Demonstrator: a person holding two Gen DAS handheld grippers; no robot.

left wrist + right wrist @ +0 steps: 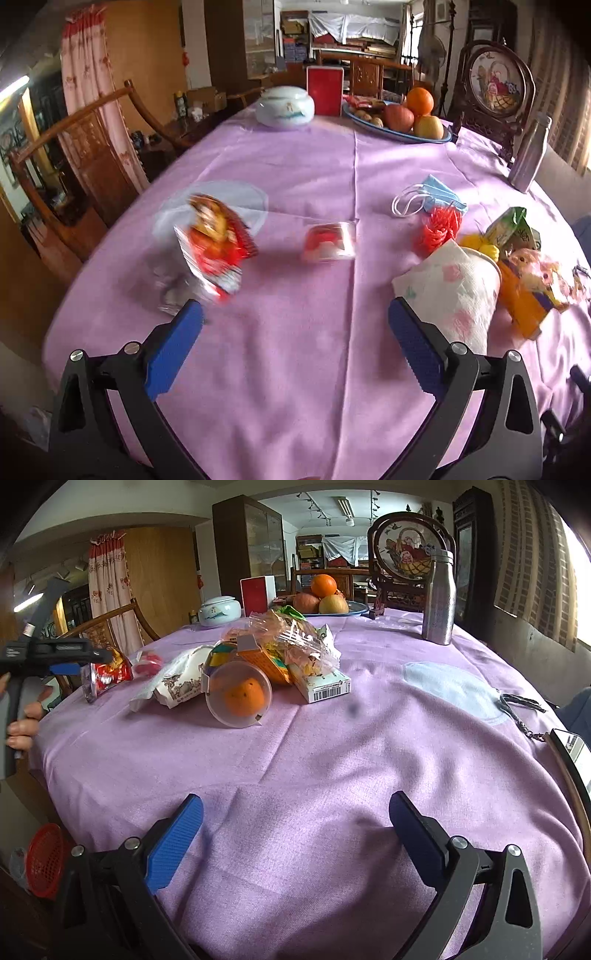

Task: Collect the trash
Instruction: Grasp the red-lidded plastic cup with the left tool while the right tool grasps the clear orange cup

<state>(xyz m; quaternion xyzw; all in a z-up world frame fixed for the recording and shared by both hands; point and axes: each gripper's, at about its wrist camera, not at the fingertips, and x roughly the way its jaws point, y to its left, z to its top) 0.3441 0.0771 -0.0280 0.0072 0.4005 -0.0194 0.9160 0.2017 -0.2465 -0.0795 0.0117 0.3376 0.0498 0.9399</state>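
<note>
Crinkled red foil snack wrapper (214, 243) lies loose; both grippers' jaws spread wide.

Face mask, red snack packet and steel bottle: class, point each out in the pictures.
Face mask (441, 194): left wrist view, on its blue pleated body.
Red snack packet (216, 243): left wrist view, on its printed front.
Steel bottle (439, 602): right wrist view, mid-body.

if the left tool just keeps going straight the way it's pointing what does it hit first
Probably the small clear packet with red contents, lying on the purple tablecloth roughly midway ahead of the open left tool. The red snack wrapper sits left of that line, the paper towel roll right. Depth is uncertain.
</note>
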